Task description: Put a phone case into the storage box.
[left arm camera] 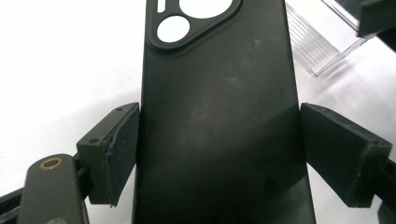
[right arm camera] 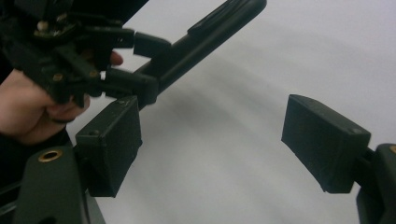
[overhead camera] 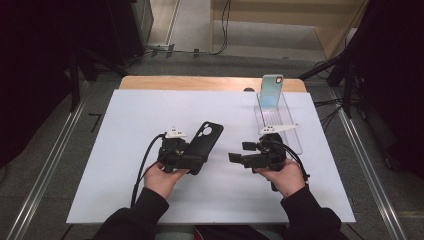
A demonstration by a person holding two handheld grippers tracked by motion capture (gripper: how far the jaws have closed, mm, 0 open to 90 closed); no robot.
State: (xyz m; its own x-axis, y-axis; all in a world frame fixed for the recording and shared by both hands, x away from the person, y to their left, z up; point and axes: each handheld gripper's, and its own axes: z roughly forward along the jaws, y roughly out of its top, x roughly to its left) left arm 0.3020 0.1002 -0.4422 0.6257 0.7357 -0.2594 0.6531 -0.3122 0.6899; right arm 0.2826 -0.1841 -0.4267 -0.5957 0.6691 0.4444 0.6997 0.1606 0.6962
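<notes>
1. High view: a white bench (overhead camera: 125, 165) carries the work; a person's forearms in dark sleeves enter from the bottom edge, each hand holding a hand-held gripper.
2. Left hand-held gripper (overhead camera: 192, 156): it grips a black phone case (overhead camera: 204, 145) by its lower end. The case slants up and to the right above the bench, its camera cut-out at the far end.
3. Left gripper view: the black phone case (left arm camera: 217, 121) stands between the two pads, which press on its two long edges; the camera cut-out lies at the top.
4. Right hand-held gripper (overhead camera: 241, 151): it points left toward the case and stands apart from it, jaws spread with nothing between them.
5. Right gripper view: the right hand-held gripper (right arm camera: 212, 140) frames bare white bench between its pads. Farther off, the left hand-held gripper (right arm camera: 140, 65) holds the case edge-on.
6. Clear stand (overhead camera: 280, 125): a transparent ribbed holder lies at the far right of the bench, beyond the right hand.
7. Pale blue phone case (overhead camera: 271, 91): it stands upright at the far end of the clear stand.
</notes>
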